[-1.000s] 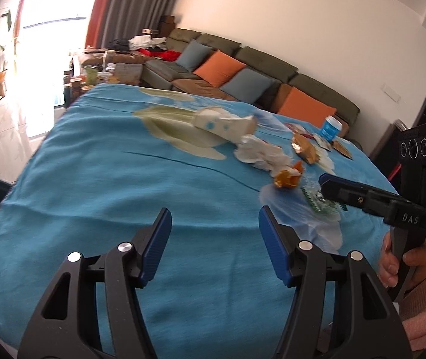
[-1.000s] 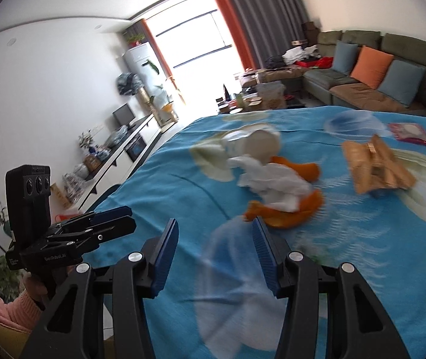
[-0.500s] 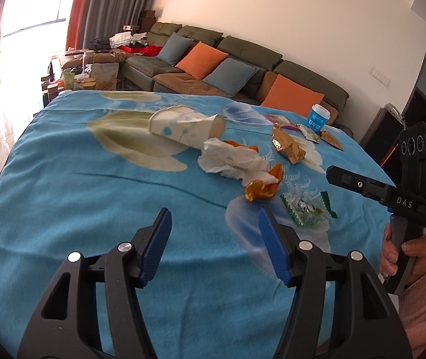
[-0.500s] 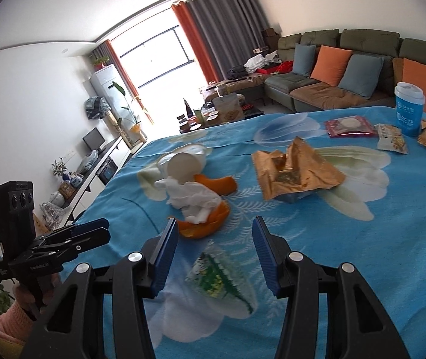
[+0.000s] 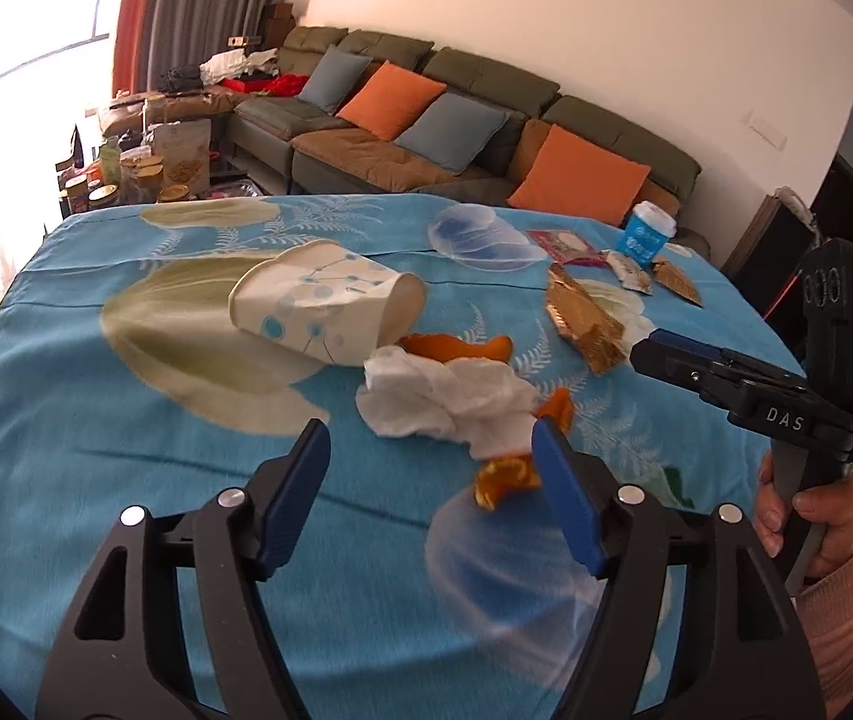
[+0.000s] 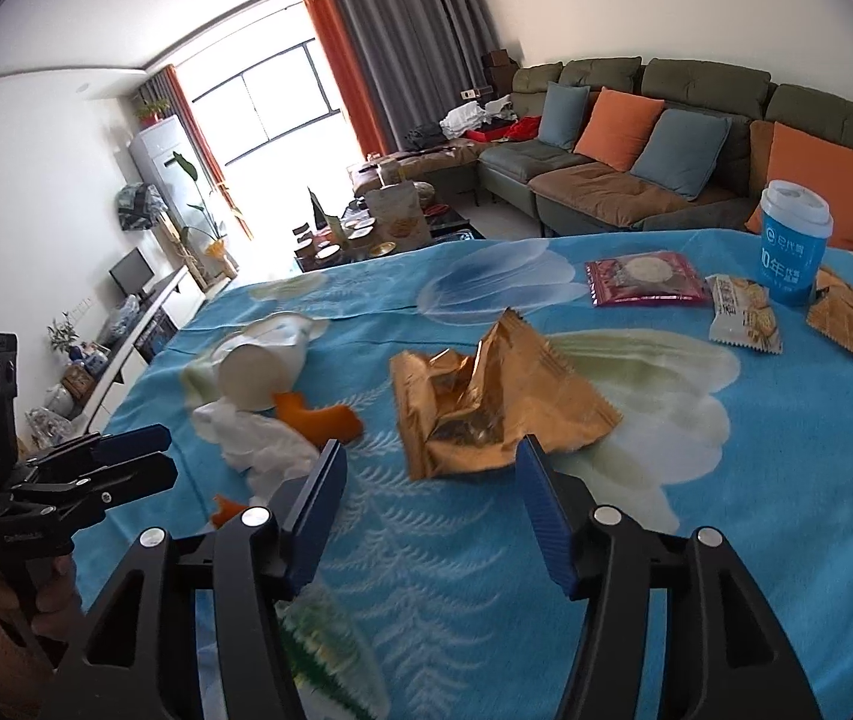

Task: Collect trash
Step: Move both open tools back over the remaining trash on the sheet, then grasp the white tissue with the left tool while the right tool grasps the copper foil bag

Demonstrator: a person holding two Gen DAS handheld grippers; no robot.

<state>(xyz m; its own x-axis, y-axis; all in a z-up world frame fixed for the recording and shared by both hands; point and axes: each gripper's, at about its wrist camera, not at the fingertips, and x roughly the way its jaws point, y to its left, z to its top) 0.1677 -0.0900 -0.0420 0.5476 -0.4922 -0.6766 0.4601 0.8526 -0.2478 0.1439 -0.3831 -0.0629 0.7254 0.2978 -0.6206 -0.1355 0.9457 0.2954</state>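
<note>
left wrist: downward, near tablecloth (image 5: 96, 450) | right wrist: same | shared: tissue (image 5: 438, 399)

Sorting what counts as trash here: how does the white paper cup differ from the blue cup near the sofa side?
The white paper cup lies on its side with an open mouth; the blue cup stands upright with a white lid. The white one has pale blue dots, the blue one white print. Tissue and orange peel lie by the white one; snack packets surround the blue one. Both rest on the blue cloth.

Two paper cups are being seen: one tipped (image 5: 324, 309), one upright blue cup (image 6: 795, 240). One crumpled tissue (image 5: 444, 402), one gold foil wrapper (image 6: 486, 402), and three sealed snack packets (image 6: 645, 279) are being counted.
</note>
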